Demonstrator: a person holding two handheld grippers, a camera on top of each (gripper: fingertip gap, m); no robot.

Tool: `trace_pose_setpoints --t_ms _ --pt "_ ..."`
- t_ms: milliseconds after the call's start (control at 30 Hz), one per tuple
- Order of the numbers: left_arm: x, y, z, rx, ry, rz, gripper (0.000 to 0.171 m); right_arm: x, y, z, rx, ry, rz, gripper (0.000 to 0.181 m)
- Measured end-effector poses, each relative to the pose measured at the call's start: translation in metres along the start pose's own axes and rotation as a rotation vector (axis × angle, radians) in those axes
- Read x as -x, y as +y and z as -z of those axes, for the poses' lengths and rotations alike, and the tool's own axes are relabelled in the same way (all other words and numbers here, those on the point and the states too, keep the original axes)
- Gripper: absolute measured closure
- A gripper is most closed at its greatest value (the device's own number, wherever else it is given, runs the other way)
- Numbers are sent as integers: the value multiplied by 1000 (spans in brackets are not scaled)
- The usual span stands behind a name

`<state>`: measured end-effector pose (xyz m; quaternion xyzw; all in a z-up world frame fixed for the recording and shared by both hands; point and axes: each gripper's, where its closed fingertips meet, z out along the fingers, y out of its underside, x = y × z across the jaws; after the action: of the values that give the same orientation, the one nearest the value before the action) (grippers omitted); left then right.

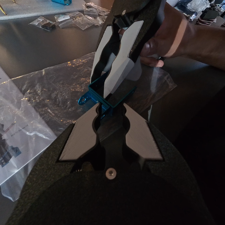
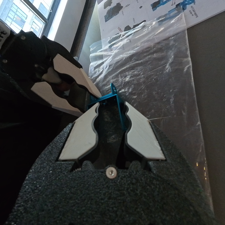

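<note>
A blue metal U-bracket (image 1: 93, 96), with a smaller blue flanged bracket fixed to it, sits over a clear plastic bag (image 1: 54, 91). My left gripper (image 1: 111, 105) is closed in on its near corner, with the left fingertip against the bright blue part. My right gripper (image 1: 98, 89), held by a hand (image 1: 170, 42), comes down from above. In the right wrist view the right gripper (image 2: 112, 103) straddles one bracket wall (image 2: 119, 113). That wall lies along the right finger, and the left finger stands apart inside the U. The left gripper (image 2: 92, 104) enters from the left.
A printed sheet under clear plastic (image 1: 12, 133) lies at the left and shows in the right wrist view too (image 2: 121, 14). Small bags of parts (image 1: 79, 18) lie at the back. The table edge (image 1: 149, 115) is just right of the bracket. A window (image 2: 24, 15) is behind. The tips of both grippers are at nearly the same place.
</note>
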<state>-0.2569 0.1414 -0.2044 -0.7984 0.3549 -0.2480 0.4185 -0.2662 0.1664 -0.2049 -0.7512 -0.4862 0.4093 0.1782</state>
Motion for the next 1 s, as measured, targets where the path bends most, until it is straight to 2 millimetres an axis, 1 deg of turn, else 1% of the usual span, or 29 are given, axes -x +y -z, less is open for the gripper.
trace_pose_setpoints --t_ms 67,133,267,467,533,567,667,733,800,1000 --pt "0 0 0 0 2 -1 141 0 0 0 -2 -13 -14 144" --pt "-1 0 0 0 2 -2 141 2 0 0 0 -23 -7 141" --pt "-1 0 0 0 3 -3 141 2 1 -1 7 -3 15 140" --pt "-1 0 0 1 3 -9 141 -1 -1 0 -4 -24 -32 146" --pt "-2 0 0 2 6 -11 141 -3 0 1 -4 -18 -40 152" --pt "-2 0 0 2 5 -14 141 -3 0 1 -3 -19 -38 152" --pt "-2 0 0 2 8 -13 141 -2 2 0 7 11 17 150" --pt "-2 0 0 2 9 -13 141 -2 1 1 3 -18 -14 149" --pt "-2 0 0 2 9 -14 141 4 0 2 -4 -77 -39 137" --pt "-2 0 0 2 7 -21 142 1 1 0 9 -26 3 142"
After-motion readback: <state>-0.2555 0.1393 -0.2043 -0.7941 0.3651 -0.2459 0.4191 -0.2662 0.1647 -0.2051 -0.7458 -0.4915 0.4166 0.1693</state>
